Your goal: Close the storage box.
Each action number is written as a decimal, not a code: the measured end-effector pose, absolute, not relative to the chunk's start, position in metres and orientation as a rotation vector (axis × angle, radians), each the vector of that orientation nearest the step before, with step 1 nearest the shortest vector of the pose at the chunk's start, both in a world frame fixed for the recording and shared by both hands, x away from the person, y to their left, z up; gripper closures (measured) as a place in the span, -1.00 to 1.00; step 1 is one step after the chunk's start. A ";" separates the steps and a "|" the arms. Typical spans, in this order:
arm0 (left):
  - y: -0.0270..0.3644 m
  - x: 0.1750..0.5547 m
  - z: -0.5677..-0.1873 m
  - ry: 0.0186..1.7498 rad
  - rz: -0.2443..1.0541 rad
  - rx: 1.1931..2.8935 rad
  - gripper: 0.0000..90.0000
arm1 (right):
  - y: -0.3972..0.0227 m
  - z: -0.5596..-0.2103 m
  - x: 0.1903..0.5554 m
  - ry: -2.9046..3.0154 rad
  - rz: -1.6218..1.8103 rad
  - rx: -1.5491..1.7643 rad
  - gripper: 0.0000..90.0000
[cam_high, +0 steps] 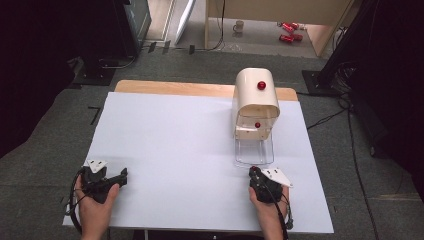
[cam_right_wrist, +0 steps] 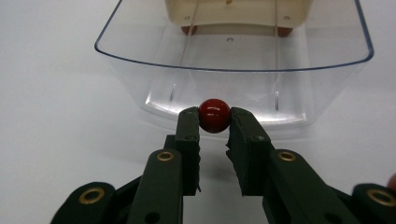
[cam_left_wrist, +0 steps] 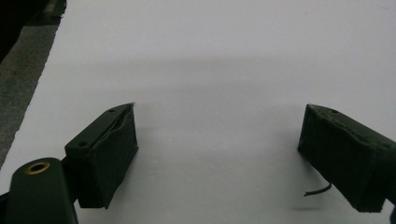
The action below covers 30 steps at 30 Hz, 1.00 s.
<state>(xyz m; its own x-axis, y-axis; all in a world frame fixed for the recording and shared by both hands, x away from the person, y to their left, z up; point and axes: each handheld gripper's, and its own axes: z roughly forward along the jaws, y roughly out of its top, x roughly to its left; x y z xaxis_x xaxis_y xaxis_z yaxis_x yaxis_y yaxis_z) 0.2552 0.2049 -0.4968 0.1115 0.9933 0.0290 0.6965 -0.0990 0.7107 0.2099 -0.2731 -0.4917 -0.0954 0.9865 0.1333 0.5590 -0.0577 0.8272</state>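
We see the right gripper (cam_right_wrist: 214,122) clamped on a small red ball (cam_right_wrist: 214,115), pinched between its fingertips just in front of the clear tray (cam_right_wrist: 233,60). That tray sticks out the near side of the cream dispenser (cam_high: 256,100), right of centre on the white table (cam_high: 175,150). The left gripper (cam_left_wrist: 217,154) sits at the near left, jaws wide apart, nothing between them.
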 end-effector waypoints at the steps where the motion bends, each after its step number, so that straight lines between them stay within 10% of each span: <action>1: 0.205 0.255 -0.497 1.639 0.716 1.856 -0.74 | -0.273 -0.489 0.210 1.689 1.052 1.650 0.68; 30: 0.205 0.255 -0.497 1.640 0.715 1.856 -0.74 | -0.275 -0.465 0.231 1.674 1.058 1.631 0.68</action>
